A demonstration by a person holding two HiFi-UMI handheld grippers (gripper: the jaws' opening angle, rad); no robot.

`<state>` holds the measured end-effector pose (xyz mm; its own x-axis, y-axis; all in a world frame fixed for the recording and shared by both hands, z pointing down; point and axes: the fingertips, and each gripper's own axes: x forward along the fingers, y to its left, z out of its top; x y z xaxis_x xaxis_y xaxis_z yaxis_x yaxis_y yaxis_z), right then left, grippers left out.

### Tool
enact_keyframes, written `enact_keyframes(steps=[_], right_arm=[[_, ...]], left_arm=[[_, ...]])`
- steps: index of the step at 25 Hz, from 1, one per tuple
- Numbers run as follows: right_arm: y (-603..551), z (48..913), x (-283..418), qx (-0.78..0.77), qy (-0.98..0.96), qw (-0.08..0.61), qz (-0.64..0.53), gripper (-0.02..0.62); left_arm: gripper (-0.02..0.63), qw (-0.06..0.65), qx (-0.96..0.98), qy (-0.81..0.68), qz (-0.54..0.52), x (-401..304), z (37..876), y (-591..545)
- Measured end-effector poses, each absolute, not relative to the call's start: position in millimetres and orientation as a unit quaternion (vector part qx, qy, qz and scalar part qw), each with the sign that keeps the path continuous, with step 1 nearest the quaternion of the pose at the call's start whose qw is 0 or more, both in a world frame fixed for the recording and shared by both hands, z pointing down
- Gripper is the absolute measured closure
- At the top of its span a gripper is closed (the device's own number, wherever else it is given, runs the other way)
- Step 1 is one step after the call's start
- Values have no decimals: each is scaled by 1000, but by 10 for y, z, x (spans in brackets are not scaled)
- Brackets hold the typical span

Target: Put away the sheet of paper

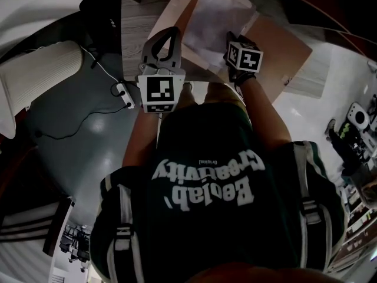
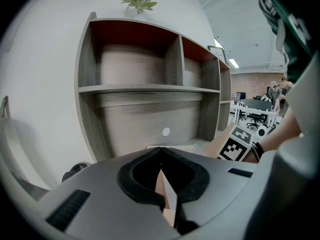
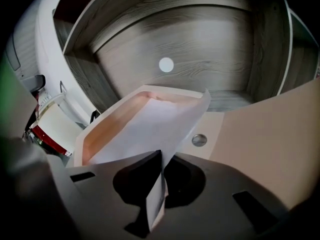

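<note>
Right gripper [image 3: 159, 156]: its jaws are clamping shut on the near edge of the sheet of paper [image 3: 150, 126], which is standing edge-on between the pads. With so thin a bite, a harder push is risking a slip or a crease.
Left gripper [image 2: 161, 151]: its jaws are pinching closed on a thin tan edge, apparently the near lip of the folder [image 3: 107, 118], by the near edge of the desk [image 1: 132, 25]. If that pinch is giving way, the pocket mouth is closing against the sheet.
Sheet of paper: it is arching away from the right gripper into the open pocket, with its far part inside and its near part outside. Because it is bowing, a push along it is more likely to buckle it than to slide it.
Sheet's far right corner: it is lifting by the pocket's far rim, where it could catch and fold over.
Flap [image 3: 270, 134]: it is lying open to the right, beyond the snap button [image 3: 199, 140], which is showing just beside the sheet. The sheet's edge could snag on the button.
Shelf unit [image 2: 145, 89]: it is standing along the far edge of the desk. Pushing on the folder is risking driving it against the shelf's back panel and skewing it.
</note>
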<state>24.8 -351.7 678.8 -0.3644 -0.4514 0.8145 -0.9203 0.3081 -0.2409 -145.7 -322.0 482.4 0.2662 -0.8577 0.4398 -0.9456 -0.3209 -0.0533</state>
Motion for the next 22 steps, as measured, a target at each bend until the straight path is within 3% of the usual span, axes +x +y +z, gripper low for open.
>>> enact_keyframes(steps=[22], right_arm=[[-3749, 6891, -572, 405, -773, 332, 358, 561]], left_arm=[[588, 132, 749, -618, 201, -2089, 4940, -3090]])
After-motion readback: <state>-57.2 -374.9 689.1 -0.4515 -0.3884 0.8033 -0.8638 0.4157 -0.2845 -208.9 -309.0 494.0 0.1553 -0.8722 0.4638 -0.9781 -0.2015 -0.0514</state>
